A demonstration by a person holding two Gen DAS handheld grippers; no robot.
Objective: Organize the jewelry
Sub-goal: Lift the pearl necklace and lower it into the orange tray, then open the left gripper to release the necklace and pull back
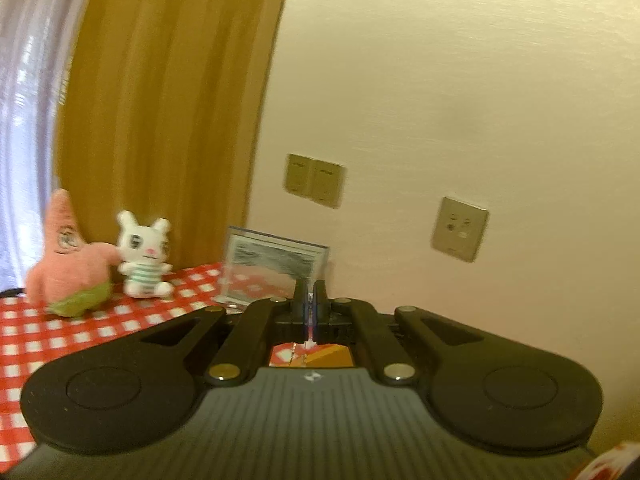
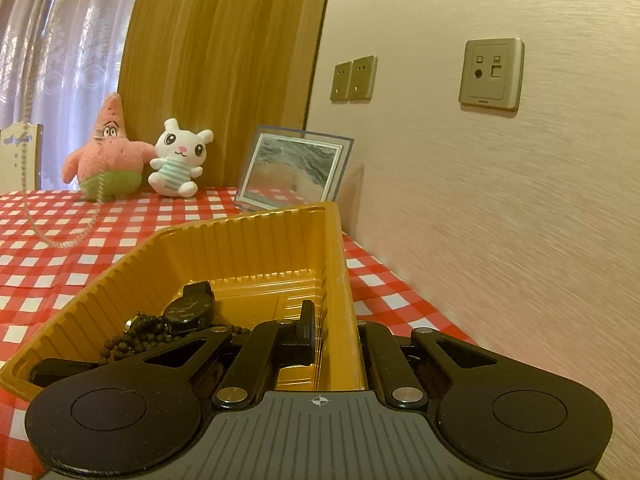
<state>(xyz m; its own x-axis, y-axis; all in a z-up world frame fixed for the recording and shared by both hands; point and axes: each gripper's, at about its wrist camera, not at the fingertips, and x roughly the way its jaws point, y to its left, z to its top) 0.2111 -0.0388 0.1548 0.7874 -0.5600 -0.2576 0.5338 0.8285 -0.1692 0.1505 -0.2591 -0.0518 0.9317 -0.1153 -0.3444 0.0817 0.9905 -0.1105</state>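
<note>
In the left wrist view, the left gripper (image 1: 309,292) has its jaws pressed together on a thin pale chain (image 1: 307,344), which shows as a bright line between the fingers and drops below them over a glimpse of the yellow tray (image 1: 332,356). Beyond the fingertips a framed picture (image 1: 276,270) stands on the red-and-white checked tablecloth (image 1: 100,332) near the far edge of the tabletop by the wall, with a pink star plush (image 1: 66,252) and a white bunny plush (image 1: 144,256) further left along that edge. In the right wrist view, the right gripper (image 2: 332,332) pinches the right wall of the tray (image 2: 240,248), one finger inside and the other outside. In the tray lie a black watch (image 2: 190,308) and a string of dark beads (image 2: 136,340), towards its left side. The chain (image 2: 64,240) hangs as a long loop from the top left of the picture, its lowest part in front of the cloth left of the tray.
</note>
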